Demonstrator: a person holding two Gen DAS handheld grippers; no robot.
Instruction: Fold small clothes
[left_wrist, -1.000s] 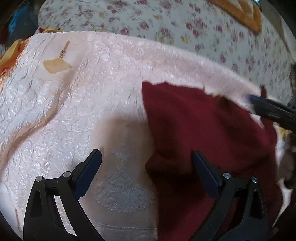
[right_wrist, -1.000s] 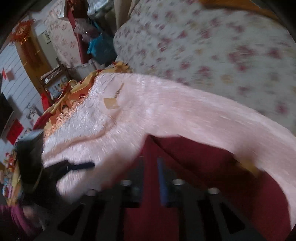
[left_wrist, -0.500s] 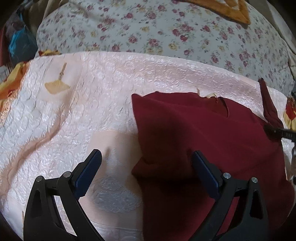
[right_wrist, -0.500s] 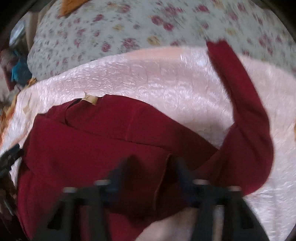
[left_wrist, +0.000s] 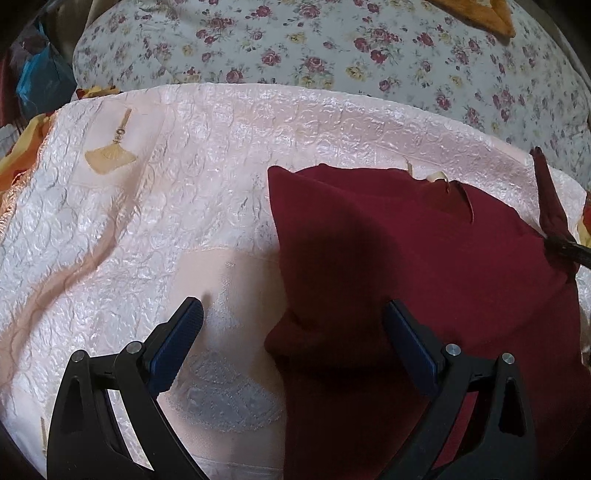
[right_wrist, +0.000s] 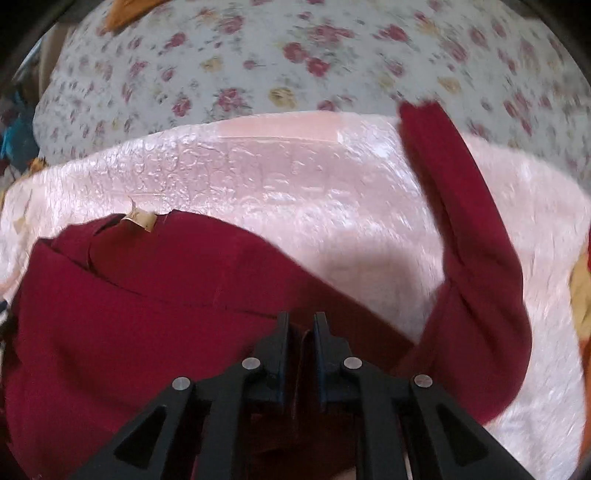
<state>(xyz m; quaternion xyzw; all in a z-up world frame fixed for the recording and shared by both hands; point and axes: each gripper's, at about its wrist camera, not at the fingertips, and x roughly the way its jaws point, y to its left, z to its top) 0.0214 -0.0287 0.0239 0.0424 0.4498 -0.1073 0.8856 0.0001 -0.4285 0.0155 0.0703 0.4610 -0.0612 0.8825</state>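
Dark red sweater (left_wrist: 424, 258) is laid flat on the pink bedspread (left_wrist: 166, 221) so it can be folded. Left tool (left_wrist: 291, 332) hangs spread wide over the sweater's left edge, not pinching anything. Right tool (right_wrist: 301, 328) is closing, its tips nearly together on a fold of red fabric near the sleeve (right_wrist: 476, 258), probably to flip that sleeve inward.
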